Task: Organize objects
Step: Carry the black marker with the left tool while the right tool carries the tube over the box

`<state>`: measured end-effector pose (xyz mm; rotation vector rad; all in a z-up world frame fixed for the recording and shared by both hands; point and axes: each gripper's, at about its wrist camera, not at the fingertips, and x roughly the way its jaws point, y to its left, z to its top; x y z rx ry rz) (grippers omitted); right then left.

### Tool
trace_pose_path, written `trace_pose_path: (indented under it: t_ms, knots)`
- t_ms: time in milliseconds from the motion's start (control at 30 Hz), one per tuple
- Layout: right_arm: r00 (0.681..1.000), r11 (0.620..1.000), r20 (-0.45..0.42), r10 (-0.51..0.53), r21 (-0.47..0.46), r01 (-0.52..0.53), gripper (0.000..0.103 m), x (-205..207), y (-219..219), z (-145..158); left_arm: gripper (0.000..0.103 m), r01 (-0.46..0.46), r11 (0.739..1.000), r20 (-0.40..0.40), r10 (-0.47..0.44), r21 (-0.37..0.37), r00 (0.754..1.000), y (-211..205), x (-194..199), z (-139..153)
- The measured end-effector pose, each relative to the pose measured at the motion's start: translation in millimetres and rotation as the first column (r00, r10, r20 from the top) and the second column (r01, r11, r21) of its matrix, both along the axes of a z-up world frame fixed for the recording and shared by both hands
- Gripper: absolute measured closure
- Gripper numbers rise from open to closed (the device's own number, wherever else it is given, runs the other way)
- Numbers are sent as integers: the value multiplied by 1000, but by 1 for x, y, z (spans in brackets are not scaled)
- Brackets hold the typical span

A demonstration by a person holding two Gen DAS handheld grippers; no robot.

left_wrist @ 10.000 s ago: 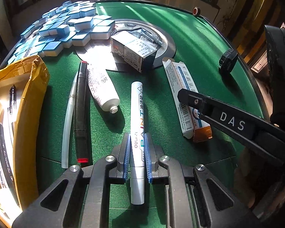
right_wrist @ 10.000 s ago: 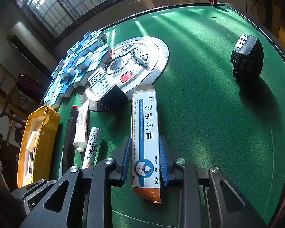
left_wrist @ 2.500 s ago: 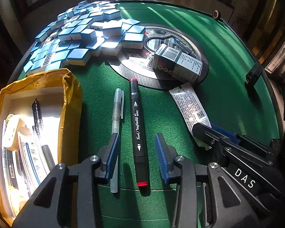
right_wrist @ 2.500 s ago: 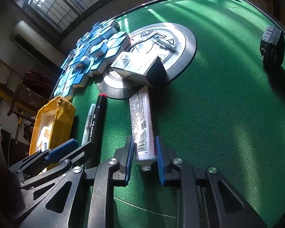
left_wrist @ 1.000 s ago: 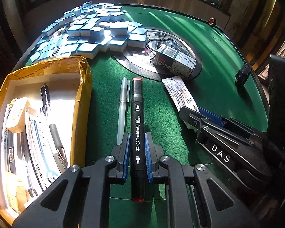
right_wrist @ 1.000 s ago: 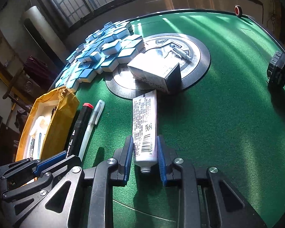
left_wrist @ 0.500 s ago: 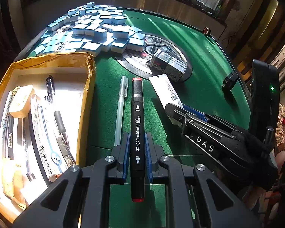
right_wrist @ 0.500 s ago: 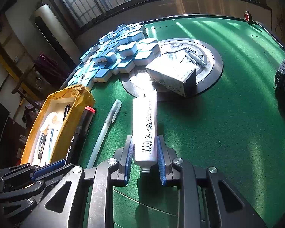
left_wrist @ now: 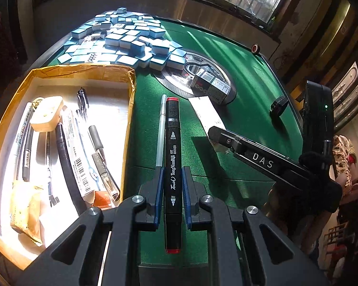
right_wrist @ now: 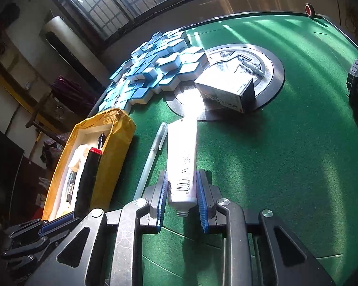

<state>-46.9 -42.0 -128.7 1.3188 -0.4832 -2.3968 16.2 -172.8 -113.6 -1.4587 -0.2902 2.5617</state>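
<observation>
Green felt covers the desk (left_wrist: pixel 245 54). Left tool (left_wrist: pixel 171 188) pinches the black marker (left_wrist: pixel 172 157) mid-barrel, beside the yellow tray (left_wrist: pixel 128 100): rigid, light, smooth, so grip centrally. Right tool (right_wrist: pixel 181 197) pinches the white tube (right_wrist: pixel 181 157) near its threaded neck: soft-walled, so clamp gently. Whether either item clears the felt is unclear; the tray's near corner is cut off.

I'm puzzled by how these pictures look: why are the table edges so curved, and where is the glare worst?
Left wrist view: the fisheye lens bends the green table rim into an arc; sunlight washes out the floor of the yellow box. Right wrist view: same bending; the white tube and the round metal plate behind it are blown out. Corners are dark in both.
</observation>
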Motion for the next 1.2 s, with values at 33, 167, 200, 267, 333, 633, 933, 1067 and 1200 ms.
trace_pose_path:
  t_ms: [33,167,200,267,333,633,933,1067,1200]
  knots:
    - [1000,1000,-2,-12,-8,12,82,4,0,2,90,-4,1000,-3,4,5,1000,-2,2,1]
    - [1000,998,0,-14,-60,14,82,22,-6,10,90,-15,1000,-14,15,19,1000,-12,10,5]
    - [1000,998,-1,-4,-70,4,82,26,-11,12,90,-17,1000,-18,17,19,1000,-14,12,6]
    - [1000,997,-15,17,-72,-18,82,34,-20,20,90,-23,1000,-27,23,22,999,-20,17,9]
    - [999,996,-34,39,-79,-41,82,41,-31,27,90,-41,999,-33,41,27,999,-29,21,12]
    - [982,981,-73,173,-76,-178,83,63,-85,43,90,-197,978,-35,200,67,979,-98,38,18]
    - [973,973,-57,225,-43,-227,85,64,-115,34,90,-314,948,-27,315,52,949,-149,40,14]
    - [968,967,-37,249,-37,-250,86,65,-124,26,90,-322,945,-17,324,53,946,-155,39,8]
    - [966,967,-42,256,7,-256,86,68,-136,25,90,-317,946,5,318,58,948,-156,36,2]
